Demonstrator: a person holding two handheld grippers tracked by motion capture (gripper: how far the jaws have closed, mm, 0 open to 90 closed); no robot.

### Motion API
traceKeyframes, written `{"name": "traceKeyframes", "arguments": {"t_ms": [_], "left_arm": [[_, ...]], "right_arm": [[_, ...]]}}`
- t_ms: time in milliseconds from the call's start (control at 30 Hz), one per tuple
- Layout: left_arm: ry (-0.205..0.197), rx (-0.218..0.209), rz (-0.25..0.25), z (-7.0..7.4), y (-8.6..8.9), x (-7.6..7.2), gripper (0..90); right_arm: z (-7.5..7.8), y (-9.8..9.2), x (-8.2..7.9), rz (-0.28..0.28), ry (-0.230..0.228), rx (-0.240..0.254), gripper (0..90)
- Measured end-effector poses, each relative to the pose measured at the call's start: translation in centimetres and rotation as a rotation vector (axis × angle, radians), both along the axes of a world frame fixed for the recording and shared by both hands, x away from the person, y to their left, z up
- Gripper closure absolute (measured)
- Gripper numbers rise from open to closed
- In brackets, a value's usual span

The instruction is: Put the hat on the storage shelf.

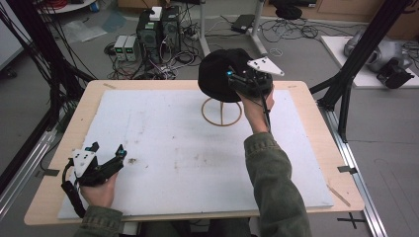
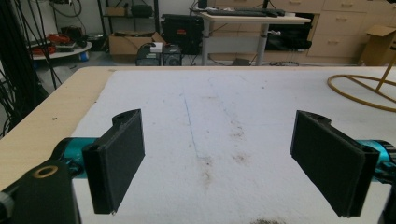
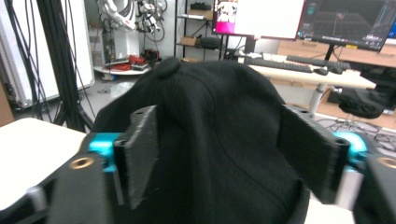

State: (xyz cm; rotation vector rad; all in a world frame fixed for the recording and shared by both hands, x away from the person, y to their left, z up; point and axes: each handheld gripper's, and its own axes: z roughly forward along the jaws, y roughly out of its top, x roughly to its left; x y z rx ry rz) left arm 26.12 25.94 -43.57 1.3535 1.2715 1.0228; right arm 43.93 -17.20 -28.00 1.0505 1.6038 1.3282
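Black knitted cap [image 1: 218,75] tops a gold wire stand [image 1: 222,112] near the table's far edge; my right gripper [image 3: 224,154] straddles it, jaws wide, while my left gripper [image 1: 107,159] idles wide open, empty, near the front-left corner

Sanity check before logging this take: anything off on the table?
Only cosmetic: brown stains speckle the white mat near the left hand-held gripper. The black cap sits on its wooden stand, with the right hand-held gripper open around it. Nothing spilled or toppled.
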Motion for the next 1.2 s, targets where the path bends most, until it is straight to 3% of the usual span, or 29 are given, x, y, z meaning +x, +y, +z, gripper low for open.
{"name": "traceKeyframes", "arguments": {"t_ms": [133,633,733,800,900,967,1033,1200], "left_arm": [[-0.001,-0.002,-0.001,0.0,-0.1,0.0,18.0],[-0.001,0.010,-0.007,0.1,-0.4,0.0,17.8],[-0.005,0.009,-0.008,0.1,-0.4,0.0,17.8],[-0.005,0.008,-0.008,0.1,-0.4,0.0,17.8],[-0.004,0.007,-0.006,0.1,-0.5,0.0,17.8],[-0.004,0.007,-0.004,0.1,-0.5,0.0,17.8],[-0.005,0.007,-0.004,0.1,-0.5,-0.1,17.8],[-0.007,0.004,0.000,0.1,-0.5,-0.1,17.8]], "right_arm": [[-0.8,-0.9,-1.0,0.017,0.036,-0.005,12.8],[-3.2,-3.2,-5.1,0.000,-0.015,0.015,11.9],[-4.2,-3.7,-5.9,-0.018,-0.016,0.016,12.0],[-4.8,-4.1,-6.5,-0.043,-0.039,0.017,11.9],[-5.5,-4.8,-7.4,-0.058,-0.058,0.055,11.9],[-5.8,-5.1,-8.0,-0.077,-0.043,0.064,11.9],[-6.2,-5.5,-8.7,-0.087,-0.065,0.082,11.9],[-7.0,-6.4,-10.1,-0.096,-0.055,0.101,11.9]]}}
